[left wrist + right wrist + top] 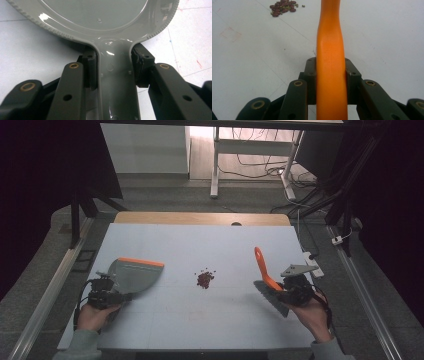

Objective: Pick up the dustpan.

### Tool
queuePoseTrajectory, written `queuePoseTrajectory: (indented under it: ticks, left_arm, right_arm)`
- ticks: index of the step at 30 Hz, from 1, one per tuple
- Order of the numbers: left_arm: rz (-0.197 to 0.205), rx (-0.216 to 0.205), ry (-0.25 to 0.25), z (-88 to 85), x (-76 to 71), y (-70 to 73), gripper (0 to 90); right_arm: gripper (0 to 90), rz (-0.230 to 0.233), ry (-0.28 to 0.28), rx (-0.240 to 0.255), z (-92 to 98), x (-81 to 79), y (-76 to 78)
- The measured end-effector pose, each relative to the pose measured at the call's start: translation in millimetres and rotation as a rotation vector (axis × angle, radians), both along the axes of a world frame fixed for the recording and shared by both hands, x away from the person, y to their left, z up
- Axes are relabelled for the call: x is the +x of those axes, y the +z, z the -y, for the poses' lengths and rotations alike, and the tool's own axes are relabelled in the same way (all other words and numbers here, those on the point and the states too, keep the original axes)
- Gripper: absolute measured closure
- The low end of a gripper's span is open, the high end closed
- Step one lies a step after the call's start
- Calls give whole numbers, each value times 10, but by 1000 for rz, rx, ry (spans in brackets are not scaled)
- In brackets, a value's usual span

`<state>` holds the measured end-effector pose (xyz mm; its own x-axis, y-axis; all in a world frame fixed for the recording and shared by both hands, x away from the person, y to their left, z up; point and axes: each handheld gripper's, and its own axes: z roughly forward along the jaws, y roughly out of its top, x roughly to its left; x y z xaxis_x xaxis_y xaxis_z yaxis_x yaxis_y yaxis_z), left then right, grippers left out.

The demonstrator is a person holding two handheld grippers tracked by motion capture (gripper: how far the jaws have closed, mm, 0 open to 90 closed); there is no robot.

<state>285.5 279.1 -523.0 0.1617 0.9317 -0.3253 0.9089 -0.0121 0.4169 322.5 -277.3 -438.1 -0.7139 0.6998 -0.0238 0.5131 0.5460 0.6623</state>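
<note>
Both grippers sit closest to me: my left gripper [113, 67] clamps the handle of one grey dustpan [134, 274], my right gripper [331, 75] the orange handle of one hand brush [267, 282]. One small pile of red beans [204, 278] lies mid-table between them (unswept), so I judge tools readied, sweeping left.

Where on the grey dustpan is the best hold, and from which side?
Grip the dustpan by its narrow handle neck, coming from the rear end nearest the person, opposite the orange lip. The neck is slim enough to fit between the jaws, while the pan flares too wide. The left gripper already clamps there, a pad on each side.
</note>
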Motion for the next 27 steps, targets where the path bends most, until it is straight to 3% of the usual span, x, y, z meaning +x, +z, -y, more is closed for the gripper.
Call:
queuePoseTrajectory:
  ticks: [13,27]
  left_arm:
    - [72,34,-45,-10,-55,86,617]
    - [143,2,-89,-53,-101,164,618]
  right_arm:
    - [709,0,-8,-1,1,5,-6]
    - [709,-1,-8,-6,2,13,-11]
